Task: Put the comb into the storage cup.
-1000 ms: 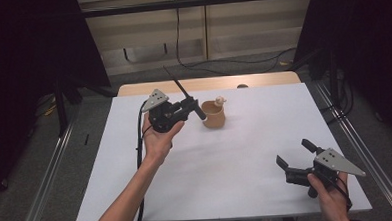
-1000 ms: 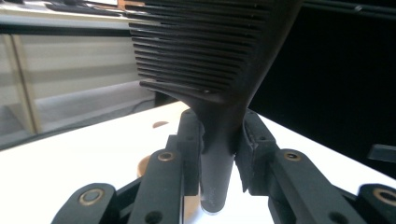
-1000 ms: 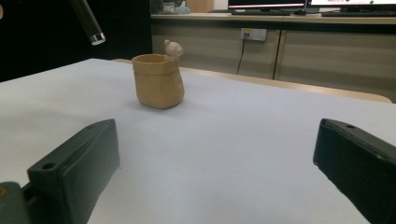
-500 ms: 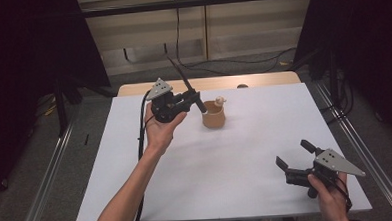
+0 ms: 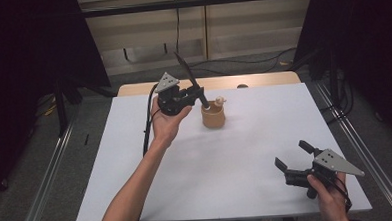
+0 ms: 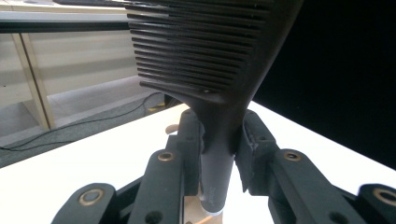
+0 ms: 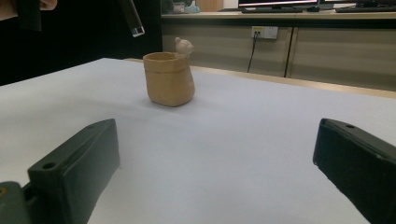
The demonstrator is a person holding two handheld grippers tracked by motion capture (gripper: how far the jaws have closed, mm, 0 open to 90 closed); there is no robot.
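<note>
while tongs [image 5: 199, 94] grip comb [image 5: 184, 67], cup [image 5: 214, 115] (tan) stands beneath.

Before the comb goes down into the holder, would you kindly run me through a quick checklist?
1. Grip: left gripper is shut on the black comb at its handle: ok.
2. Handle end points down over the tan holder: ok.
3. Handle end inside the rim: not ok, it hangs above the opening.
4. Holder upright on the white table: ok.
5. Right gripper open, well away from the holder: ok.
6. Holder empty inside: cannot tell.
</note>
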